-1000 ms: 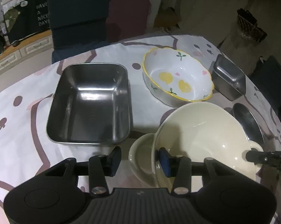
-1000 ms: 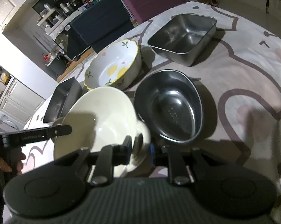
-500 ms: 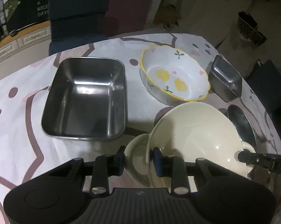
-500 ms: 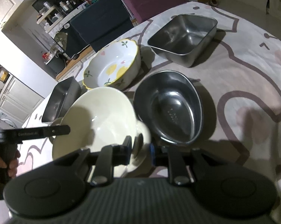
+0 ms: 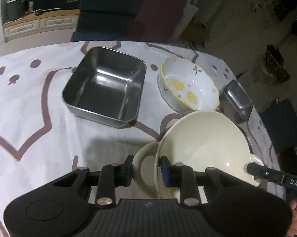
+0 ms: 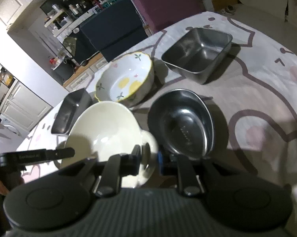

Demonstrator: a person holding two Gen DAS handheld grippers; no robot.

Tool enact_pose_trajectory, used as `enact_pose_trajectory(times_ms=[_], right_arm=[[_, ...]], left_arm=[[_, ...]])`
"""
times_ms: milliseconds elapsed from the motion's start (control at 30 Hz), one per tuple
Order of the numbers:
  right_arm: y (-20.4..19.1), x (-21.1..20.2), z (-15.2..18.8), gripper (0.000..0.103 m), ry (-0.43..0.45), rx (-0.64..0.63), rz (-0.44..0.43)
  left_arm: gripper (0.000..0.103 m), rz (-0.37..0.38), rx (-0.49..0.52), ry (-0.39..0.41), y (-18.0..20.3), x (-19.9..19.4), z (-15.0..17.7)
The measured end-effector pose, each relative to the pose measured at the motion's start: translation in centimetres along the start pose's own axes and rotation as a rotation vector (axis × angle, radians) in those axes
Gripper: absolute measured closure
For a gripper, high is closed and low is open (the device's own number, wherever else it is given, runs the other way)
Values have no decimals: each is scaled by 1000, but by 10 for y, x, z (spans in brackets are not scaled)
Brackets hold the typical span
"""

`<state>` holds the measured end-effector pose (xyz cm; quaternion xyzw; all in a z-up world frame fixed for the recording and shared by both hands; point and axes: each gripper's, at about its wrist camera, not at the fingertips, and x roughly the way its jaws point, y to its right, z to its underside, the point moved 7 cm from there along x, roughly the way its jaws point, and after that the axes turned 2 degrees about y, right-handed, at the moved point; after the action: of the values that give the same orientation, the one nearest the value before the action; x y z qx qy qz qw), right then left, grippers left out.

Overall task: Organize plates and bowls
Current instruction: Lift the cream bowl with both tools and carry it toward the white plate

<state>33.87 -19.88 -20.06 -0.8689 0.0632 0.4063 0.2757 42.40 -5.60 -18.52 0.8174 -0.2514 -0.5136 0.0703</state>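
A cream bowl with two side handles (image 5: 205, 142) (image 6: 105, 130) is held between both grippers. My left gripper (image 5: 145, 169) is shut on its left handle. My right gripper (image 6: 149, 159) is shut on its right handle. A white bowl with yellow fruit pattern (image 5: 187, 86) (image 6: 126, 83) sits behind it. A large steel square pan (image 5: 105, 86) (image 6: 199, 51) stands on the tablecloth. An oval steel dish (image 6: 182, 124) lies right beside the cream bowl. A small steel rectangular tin (image 5: 237, 100) (image 6: 71, 110) stands at the table's edge.
The table wears a white cloth with mauve lines (image 5: 26, 118). Dark blue and maroon chairs (image 5: 128, 9) stand at the far side. The table edge (image 5: 266, 138) drops off beyond the small tin.
Both grippers have risen with the cream bowl between them; it sits higher over the table. The left gripper's jaws have narrowed on the handle.
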Motion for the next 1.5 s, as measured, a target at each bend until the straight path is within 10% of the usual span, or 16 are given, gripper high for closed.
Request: enact_pose_trajectory(times_ms=[1500], right_arm=[[-127,-63,73,83,-60,-187,-230]], left_arm=[[75,-161,-259,217,-80,-221,136]])
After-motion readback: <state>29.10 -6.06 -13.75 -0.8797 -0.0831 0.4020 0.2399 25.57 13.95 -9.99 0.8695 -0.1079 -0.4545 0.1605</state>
